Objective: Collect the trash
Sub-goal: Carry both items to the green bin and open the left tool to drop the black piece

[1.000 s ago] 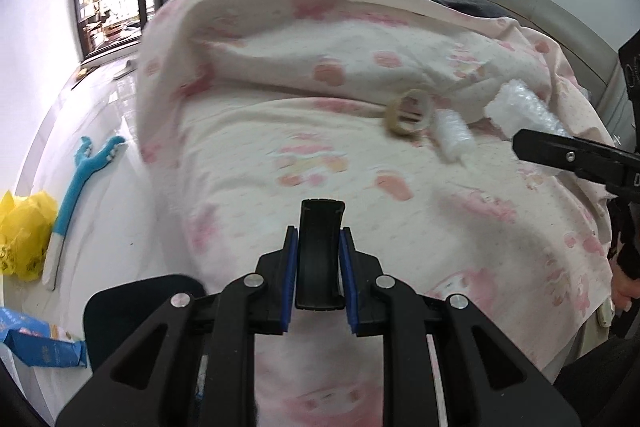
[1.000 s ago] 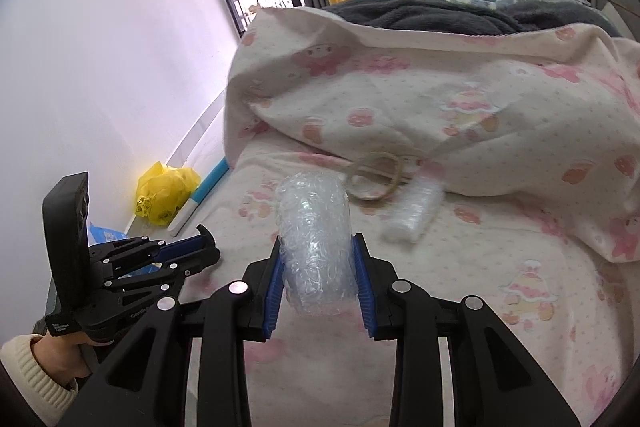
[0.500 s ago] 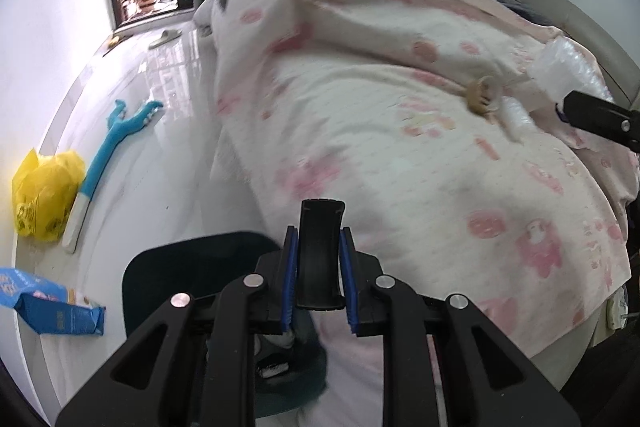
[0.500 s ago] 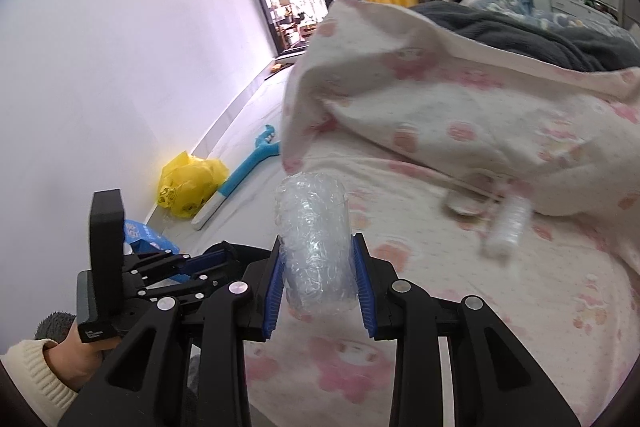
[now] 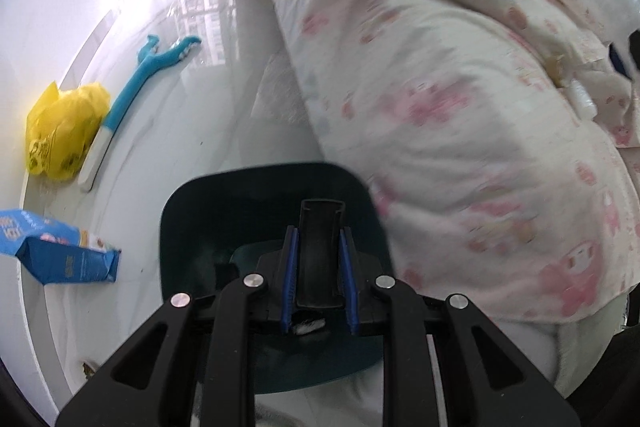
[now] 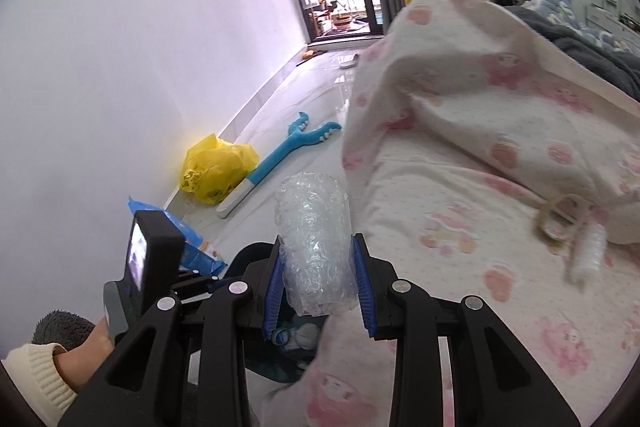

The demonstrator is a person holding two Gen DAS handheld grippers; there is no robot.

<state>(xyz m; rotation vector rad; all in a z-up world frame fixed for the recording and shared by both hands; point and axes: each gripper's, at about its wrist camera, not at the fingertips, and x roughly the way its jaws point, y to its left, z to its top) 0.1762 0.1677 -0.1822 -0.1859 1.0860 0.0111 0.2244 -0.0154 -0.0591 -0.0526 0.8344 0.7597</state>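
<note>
2 items of litter are seen at the far left, against the white wall: a crumpled yellow plastic bag (image 5: pixel 60 131) and a blue cardboard packet (image 5: pixel 60 259) lying on the pale glossy floor (image 5: pixel 192 131), with a blue long-handled plastic claw toy (image 5: pixel 136 99) just beside the bag. Next along, a dark teal plastic bin (image 5: pixel 192 227) is held by its rim in the closed left gripper (image 5: pixel 318 269), close against the pink-printed white quilt (image 5: pixel 460 107). Some scraps are visible at the bin's bottom. Further right, a roll of clear bubble wrap (image 6: pixel 314 247) is clamped upright in the right gripper (image 6: pixel 316 279), above the bin's edge. On the quilt at the far right, a tan tape ring (image 6: pixel 562 217) and a small clear plastic roll (image 6: pixel 588 255) remain uncollected. For a clean drop, the wrap should be carried fully over the bin's mouth and lowered before the jaws are released, as so light a roll could bounce off the rim or catch the quilt.
</note>
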